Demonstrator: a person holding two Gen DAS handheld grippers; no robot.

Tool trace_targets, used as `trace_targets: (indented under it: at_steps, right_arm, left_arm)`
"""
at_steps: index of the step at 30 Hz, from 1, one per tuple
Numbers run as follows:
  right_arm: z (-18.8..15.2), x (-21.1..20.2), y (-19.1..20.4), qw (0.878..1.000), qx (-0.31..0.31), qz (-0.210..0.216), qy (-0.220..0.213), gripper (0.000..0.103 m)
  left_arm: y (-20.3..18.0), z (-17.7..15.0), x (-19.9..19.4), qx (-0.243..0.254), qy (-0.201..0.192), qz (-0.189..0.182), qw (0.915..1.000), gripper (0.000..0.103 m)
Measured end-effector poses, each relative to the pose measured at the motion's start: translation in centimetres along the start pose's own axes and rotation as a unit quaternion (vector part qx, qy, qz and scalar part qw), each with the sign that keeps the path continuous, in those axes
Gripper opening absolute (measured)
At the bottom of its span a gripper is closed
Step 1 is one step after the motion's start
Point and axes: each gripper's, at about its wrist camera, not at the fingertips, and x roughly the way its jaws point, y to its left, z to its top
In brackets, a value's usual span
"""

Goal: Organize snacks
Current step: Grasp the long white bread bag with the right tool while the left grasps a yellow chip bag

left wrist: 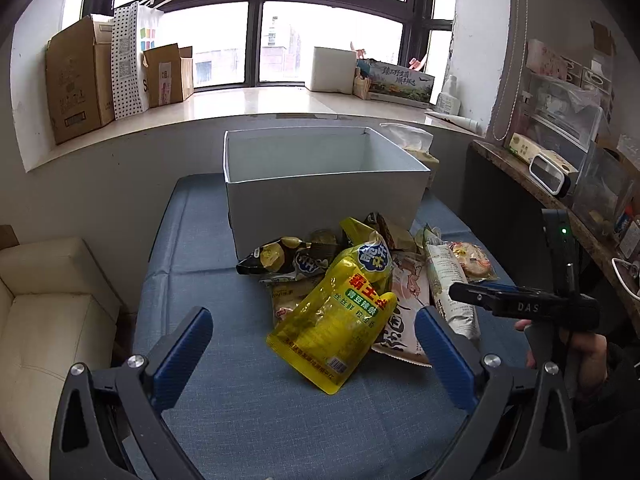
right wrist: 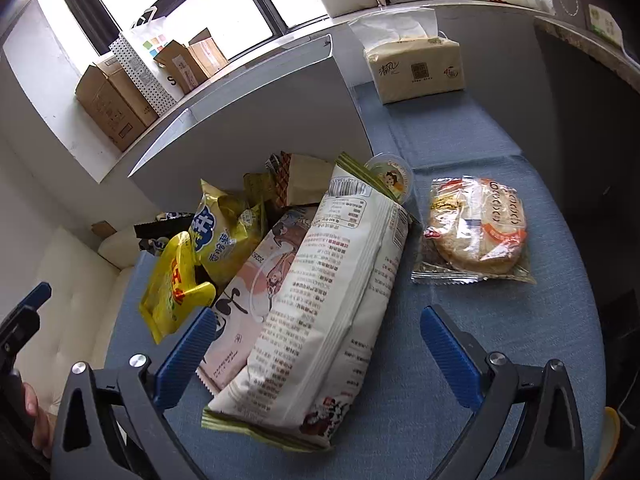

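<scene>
Blue desk (left wrist: 200, 360) carries snack pile (left wrist: 360, 280) touching front of empty white box (left wrist: 320, 196). Left gripper (left wrist: 314, 344) released, jaws spread over yellow pouch (left wrist: 336, 320). Right gripper (right wrist: 316, 344) released, straddling long white pack (right wrist: 320, 300). Step: pre-grasp, nothing boxed. Next: clench, lift over rim.

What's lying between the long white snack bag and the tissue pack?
In the right wrist view, a small round cup sits just past the white bag's far end; beyond it only bare blue cloth runs up to the tissue pack.
</scene>
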Motion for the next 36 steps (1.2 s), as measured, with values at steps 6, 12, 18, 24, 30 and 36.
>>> trace_targets:
  at_steps: [6,12,18,24,30,36]
  right_arm:
    - [1.0,3.5,-0.2,0.999,0.022,0.018,0.037,0.103]
    - [0.5,4.5,-0.3,0.999,0.02,-0.003,0.033,0.056]
    - [-0.3,3.4,-2.2,0.999,0.046,0.015,0.022,0.036]
    - [-0.4,-0.8,-2.2,0.998,0.044,0.04,-0.028,0.036]
    - [-1.3,-4.8,-2.4,0.997,0.041,0.043,-0.058,0.036]
    - [-1.7,-6.6,-2.1,0.996,0.036,0.042,-0.065,0.036]
  left_arm:
    - [-0.2,-0.8,0.8,0.011,0.013,0.001,0.9999,0.103]
    - [-0.3,-1.4,2.0,0.024,0.029,-0.007,0.9993,0.103]
    - [-1.2,-1.7,4.0,0.051,0.057,-0.028,0.9967,0.103]
    - [-3.4,-1.4,7.3,0.096,0.081,-0.036,0.9915,0.103]
    - [-5.7,-0.9,12.0,0.134,0.102,-0.003,0.9857,0.103]
    - [-5.8,-0.2,15.3,0.133,0.108,0.01,0.9851,0.102]
